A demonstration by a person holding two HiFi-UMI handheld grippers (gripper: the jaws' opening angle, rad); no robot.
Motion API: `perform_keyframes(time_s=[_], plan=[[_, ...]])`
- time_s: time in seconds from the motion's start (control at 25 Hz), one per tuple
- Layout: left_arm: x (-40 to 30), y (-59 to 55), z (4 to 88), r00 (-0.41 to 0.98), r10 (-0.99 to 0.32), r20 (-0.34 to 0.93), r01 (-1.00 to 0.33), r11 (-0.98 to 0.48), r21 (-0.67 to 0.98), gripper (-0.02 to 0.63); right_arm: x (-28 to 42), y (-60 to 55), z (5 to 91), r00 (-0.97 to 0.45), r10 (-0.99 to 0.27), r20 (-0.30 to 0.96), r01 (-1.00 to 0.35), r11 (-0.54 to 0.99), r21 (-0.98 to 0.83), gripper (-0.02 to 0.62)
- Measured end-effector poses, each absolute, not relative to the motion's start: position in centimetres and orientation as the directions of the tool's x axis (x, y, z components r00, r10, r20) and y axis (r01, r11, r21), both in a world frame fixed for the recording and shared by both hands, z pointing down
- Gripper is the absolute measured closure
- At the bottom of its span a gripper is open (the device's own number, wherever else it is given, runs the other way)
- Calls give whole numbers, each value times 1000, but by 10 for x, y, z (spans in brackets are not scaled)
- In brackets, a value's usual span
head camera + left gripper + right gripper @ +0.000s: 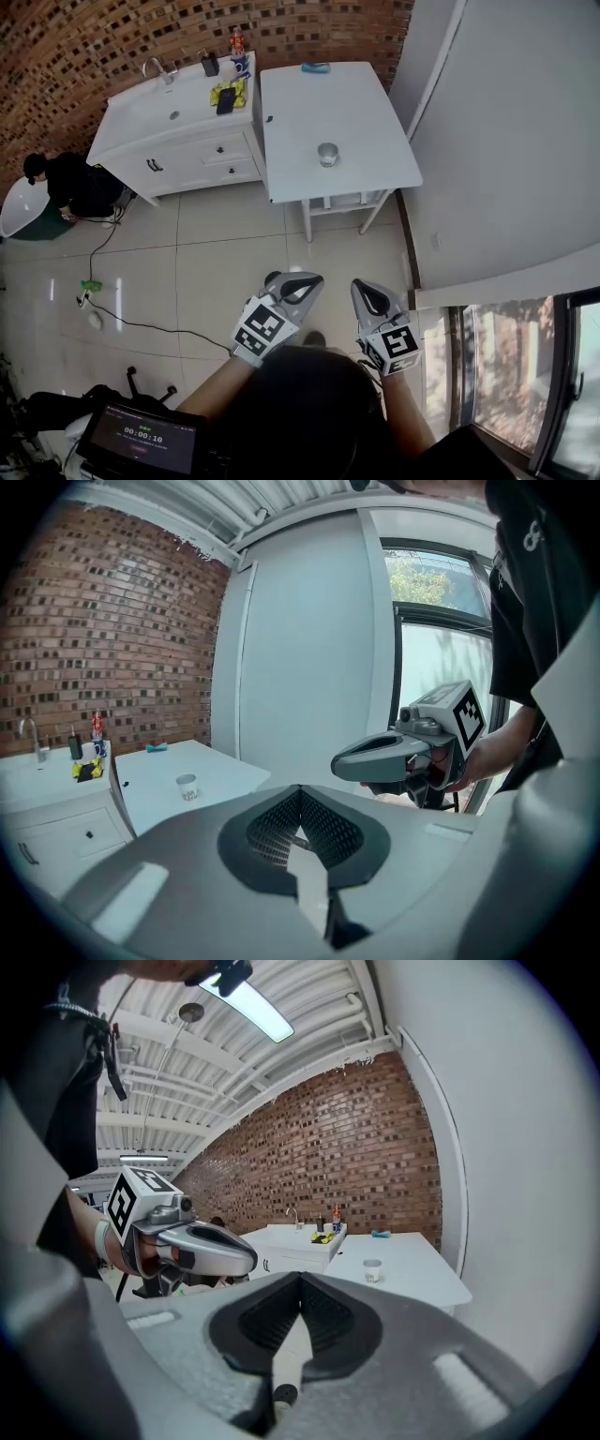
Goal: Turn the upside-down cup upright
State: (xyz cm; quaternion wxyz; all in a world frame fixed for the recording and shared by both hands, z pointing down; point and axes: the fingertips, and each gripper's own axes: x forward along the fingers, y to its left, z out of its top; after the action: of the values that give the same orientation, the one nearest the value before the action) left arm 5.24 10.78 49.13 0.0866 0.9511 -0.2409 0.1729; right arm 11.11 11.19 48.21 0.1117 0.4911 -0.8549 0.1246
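Both grippers clenched and empty, held side by side above the floor; one cup on the table.
One cup (327, 155) stands alone near the table's (300, 112) middle, a little toward the near edge, well apart from the left gripper (298, 281) and right gripper (368, 287). It is small and pale with a grey top; mouth up or down and contents cannot be told. One blue item (315, 67) lies at the table's far edge. On the vanity (187, 141) at the table's left edge: one faucet (159, 68), two bottles (210, 64), one phone (226, 100).
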Motion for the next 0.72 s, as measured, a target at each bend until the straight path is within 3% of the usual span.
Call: perform_keyframes(time_s=[0.72], plan=[[-6,187,483,860,-385,335,-446,-886,126,591,56,186,478,-454,-828,328,-889,444,-109,603]])
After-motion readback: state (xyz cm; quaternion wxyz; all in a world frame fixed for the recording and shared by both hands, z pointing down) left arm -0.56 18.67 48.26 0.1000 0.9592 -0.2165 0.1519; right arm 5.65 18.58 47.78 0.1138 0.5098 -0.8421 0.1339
